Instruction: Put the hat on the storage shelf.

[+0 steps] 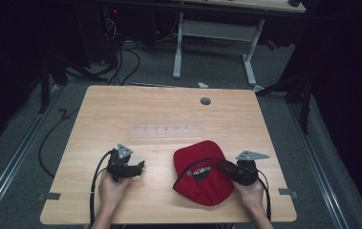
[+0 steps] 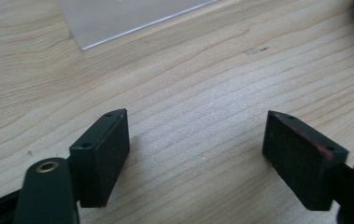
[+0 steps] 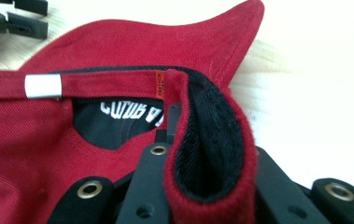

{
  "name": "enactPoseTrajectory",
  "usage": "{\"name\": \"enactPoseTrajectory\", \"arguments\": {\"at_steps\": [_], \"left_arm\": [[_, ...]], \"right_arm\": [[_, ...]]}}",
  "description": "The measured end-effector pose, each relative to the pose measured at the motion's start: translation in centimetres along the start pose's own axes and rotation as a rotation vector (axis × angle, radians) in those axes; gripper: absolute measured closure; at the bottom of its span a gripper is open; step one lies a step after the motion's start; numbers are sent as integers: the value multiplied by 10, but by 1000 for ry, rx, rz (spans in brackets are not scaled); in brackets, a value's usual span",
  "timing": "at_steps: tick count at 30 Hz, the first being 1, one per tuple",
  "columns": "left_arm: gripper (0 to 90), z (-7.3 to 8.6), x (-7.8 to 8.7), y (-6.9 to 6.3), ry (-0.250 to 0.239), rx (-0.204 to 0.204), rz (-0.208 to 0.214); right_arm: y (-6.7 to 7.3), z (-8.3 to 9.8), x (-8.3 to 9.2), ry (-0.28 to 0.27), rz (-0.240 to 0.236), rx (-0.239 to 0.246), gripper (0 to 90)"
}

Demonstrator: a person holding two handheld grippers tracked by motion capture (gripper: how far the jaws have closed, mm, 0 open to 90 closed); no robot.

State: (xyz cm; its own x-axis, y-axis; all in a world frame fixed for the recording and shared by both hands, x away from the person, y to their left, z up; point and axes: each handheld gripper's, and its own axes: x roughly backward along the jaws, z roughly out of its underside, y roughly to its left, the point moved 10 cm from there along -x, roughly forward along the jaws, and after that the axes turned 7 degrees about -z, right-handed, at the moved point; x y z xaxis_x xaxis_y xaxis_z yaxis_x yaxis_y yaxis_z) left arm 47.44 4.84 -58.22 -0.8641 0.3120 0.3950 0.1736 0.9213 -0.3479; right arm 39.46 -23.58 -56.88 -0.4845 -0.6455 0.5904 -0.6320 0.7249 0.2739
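A red cap (image 1: 202,174) lies on the wooden table (image 1: 169,109) at the front right, its black lining and a white-lettered label facing up. My right gripper (image 1: 226,169) comes in from the cap's right side. In the right gripper view it (image 3: 207,158) is shut on the cap (image 3: 118,46), with the folded red rim and black sweatband pinched between the jaws. My left gripper (image 1: 138,167) rests at the front left, apart from the cap. It (image 2: 195,154) stands open over bare wood with nothing between its jaws.
A clear plastic sheet (image 1: 166,130) lies flat at the table's middle, and its corner (image 2: 118,18) appears ahead of the left gripper. A grey grommet (image 1: 205,101) sits near the far edge. Another desk's white legs (image 1: 217,28) stand beyond the table.
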Motion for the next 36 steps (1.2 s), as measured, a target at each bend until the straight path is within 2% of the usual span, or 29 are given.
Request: {"name": "enactPoseTrajectory", "arguments": {"at_steps": [11, 18, 21, 23, 24, 31, 36], "left_arm": [[197, 1, 0, -1, 4, -3, -1], [200, 1, 0, -1, 2, 0, -2], [262, 1, 2, -2, 8, -3, 1], [259, 2, 2, -4, 6, -13, 7], [256, 2, 4, -7, -8, -31, 12], [266, 0, 13, -20, -29, -53, 55], [253, -1, 20, -35, -31, -76, 104]], "right_arm": [[1, -10, 4, -9, 3, -10, 836], [2, -18, 9, -24, -14, -17, 836], [2, -20, 10, -22, -12, -21, 837], [2, -23, 10, -24, -13, -16, 837], [3, -25, 11, -23, -13, -17, 837], [4, -32, 14, -25, -18, -19, 837], [5, -37, 15, -31, -24, -25, 836]]}}
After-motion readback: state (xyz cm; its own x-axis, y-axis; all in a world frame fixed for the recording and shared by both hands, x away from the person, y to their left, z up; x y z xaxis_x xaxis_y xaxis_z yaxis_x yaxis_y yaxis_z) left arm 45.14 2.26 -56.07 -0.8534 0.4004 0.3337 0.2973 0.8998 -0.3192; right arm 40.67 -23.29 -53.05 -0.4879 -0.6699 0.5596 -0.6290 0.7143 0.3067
